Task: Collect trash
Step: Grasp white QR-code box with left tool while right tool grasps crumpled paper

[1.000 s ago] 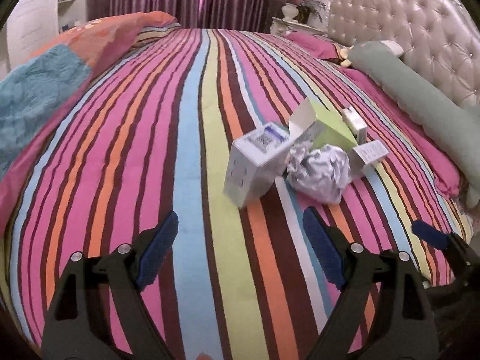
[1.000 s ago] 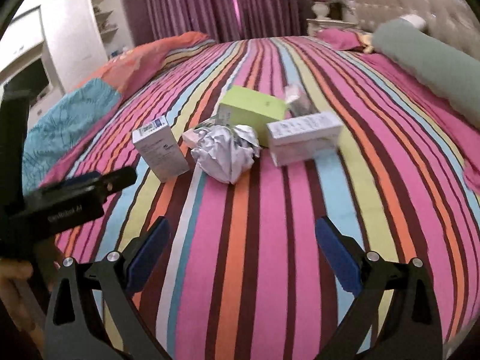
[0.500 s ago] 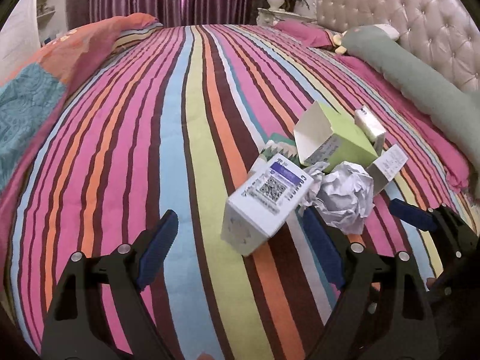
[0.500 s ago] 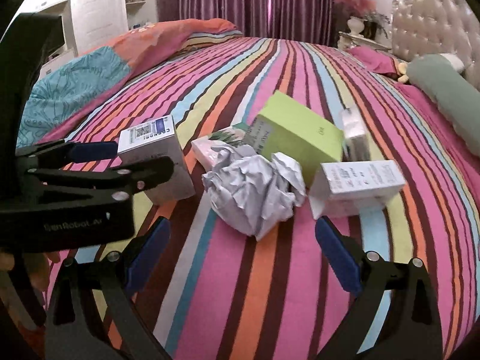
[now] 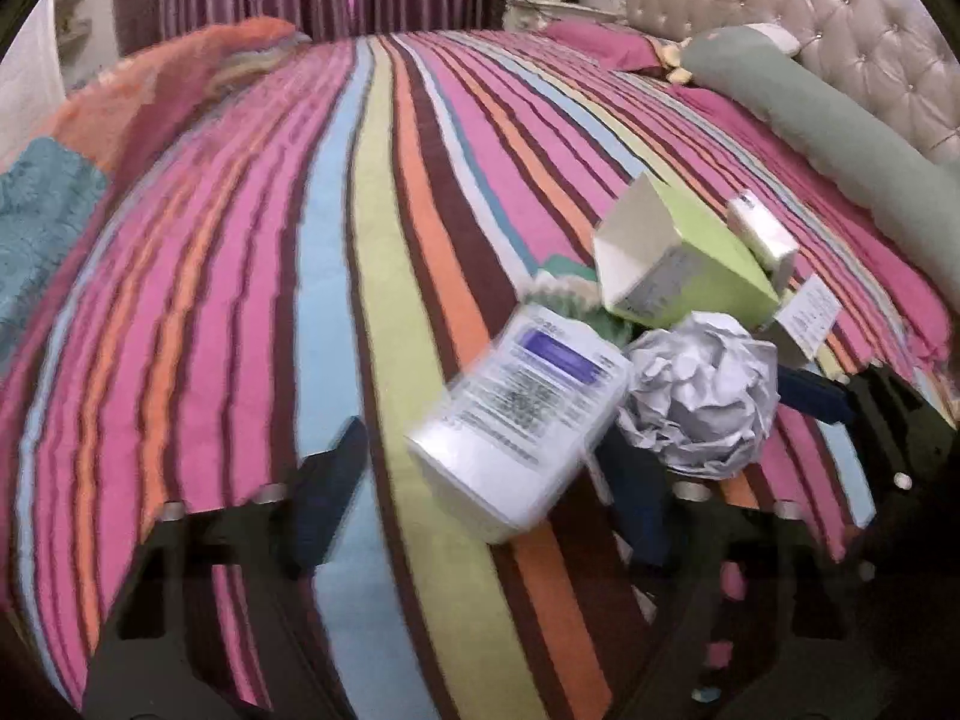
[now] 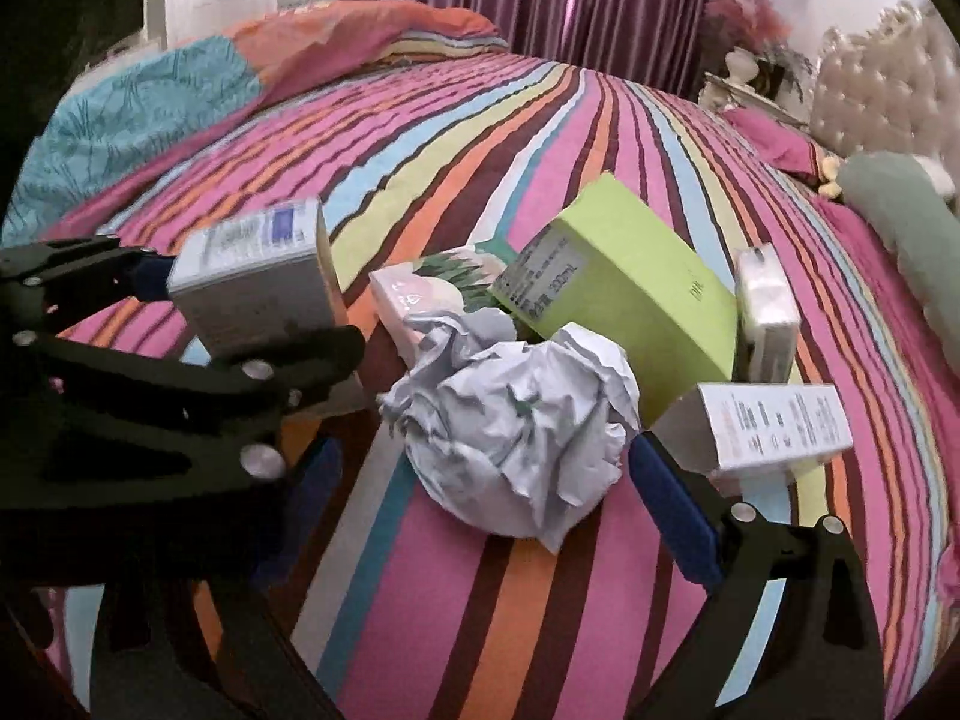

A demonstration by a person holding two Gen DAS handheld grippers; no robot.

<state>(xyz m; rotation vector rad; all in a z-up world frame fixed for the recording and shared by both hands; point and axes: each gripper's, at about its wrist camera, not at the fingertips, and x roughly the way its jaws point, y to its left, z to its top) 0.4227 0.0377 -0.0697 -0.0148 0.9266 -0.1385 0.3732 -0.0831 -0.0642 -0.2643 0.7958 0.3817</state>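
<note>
Wide striped bed [image 5: 372, 276] lies open to the left gripper's [image 5: 480, 492] left; its fingers are closing around the white box [image 5: 522, 420], pads not yet pressing. The right gripper's [image 6: 486, 480] fingers stand spread around the crumpled paper ball [image 6: 516, 420], with the green box [image 6: 630, 288] behind.

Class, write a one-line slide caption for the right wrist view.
Right gripper open around crumpled paper ball on striped bed, boxes behind.

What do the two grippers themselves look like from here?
Both match: the left gripper and right gripper have black angular frames with cut-out slots, silver screw heads and dark blue pads on the fingers. No cables, markings or sleeves show in either wrist view.
</note>
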